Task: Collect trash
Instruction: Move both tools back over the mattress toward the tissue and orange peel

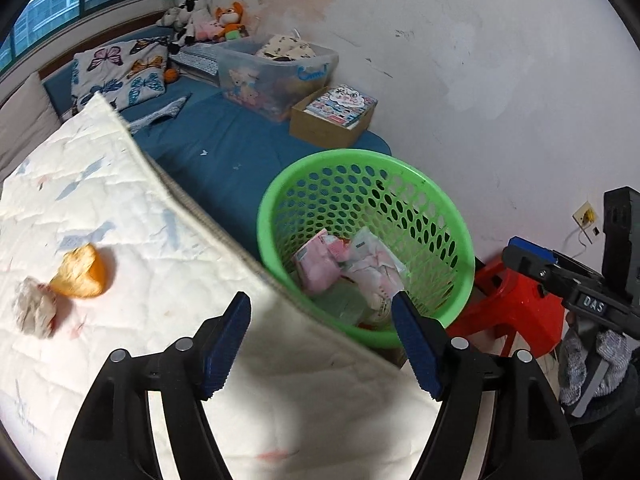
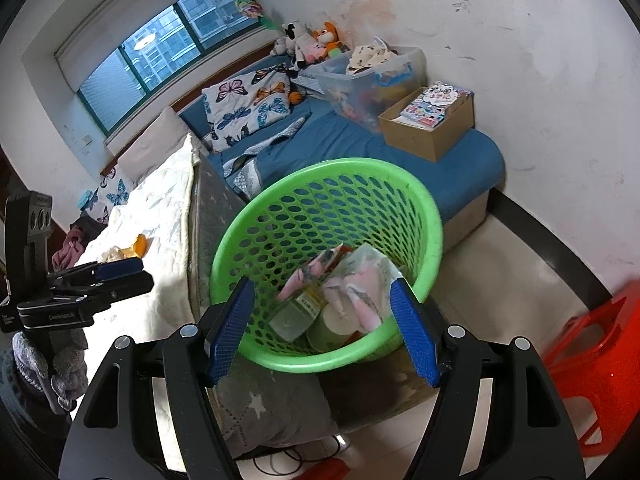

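A green perforated basket [image 1: 448, 216] stands beside the bed and holds pink wrappers [image 1: 320, 260], crumpled plastic and a small bottle [image 2: 298, 312]. It also shows in the right wrist view [image 2: 424, 208]. On the white quilt [image 1: 120, 208] lie an orange peel [image 1: 82, 272] and a crumpled tissue [image 1: 34, 312]. My left gripper [image 1: 322, 340] is open and empty above the quilt's edge. My right gripper [image 2: 322, 328] is open and empty just over the basket's near rim. The right gripper also shows in the left wrist view [image 1: 560, 276], and the left gripper in the right wrist view [image 2: 120, 274].
A red plastic stool [image 1: 516, 308] stands right of the basket. On the blue mattress [image 1: 224, 160] sit a cardboard box of books [image 1: 332, 120], a clear storage bin [image 1: 276, 72], butterfly pillows [image 1: 120, 72] and plush toys [image 1: 208, 20]. Cables lie on the floor [image 2: 288, 460].
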The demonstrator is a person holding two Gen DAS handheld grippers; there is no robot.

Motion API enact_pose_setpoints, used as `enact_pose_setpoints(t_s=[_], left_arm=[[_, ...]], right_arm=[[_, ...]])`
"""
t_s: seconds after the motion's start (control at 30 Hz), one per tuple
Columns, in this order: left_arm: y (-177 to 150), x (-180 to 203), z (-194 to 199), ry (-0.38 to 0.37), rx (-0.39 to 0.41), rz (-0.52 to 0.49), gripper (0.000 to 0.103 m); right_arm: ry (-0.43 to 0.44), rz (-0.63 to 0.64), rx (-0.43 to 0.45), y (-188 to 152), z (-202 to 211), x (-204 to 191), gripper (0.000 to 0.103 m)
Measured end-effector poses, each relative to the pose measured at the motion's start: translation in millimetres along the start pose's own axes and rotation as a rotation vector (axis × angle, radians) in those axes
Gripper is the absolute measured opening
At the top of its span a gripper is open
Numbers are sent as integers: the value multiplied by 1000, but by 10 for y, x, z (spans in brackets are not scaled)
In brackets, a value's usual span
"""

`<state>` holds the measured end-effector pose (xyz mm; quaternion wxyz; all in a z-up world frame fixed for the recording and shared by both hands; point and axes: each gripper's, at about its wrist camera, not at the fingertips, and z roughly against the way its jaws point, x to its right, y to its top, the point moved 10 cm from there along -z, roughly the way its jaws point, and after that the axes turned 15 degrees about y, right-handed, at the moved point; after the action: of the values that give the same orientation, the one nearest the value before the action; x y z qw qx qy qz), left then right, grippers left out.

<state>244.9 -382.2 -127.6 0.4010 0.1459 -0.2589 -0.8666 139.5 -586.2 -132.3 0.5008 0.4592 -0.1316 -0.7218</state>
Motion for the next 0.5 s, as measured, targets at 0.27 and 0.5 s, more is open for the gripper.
enact_pose_setpoints(t_s=[0.27,0.5], left_arm=[[-240,-407,246,54,31,56,70],[-370,-899,356,143,56,112,70]], right_arm=[[31,38,-7,19,-77,-243,72],[61,68,-27,18,-201,-473,72]])
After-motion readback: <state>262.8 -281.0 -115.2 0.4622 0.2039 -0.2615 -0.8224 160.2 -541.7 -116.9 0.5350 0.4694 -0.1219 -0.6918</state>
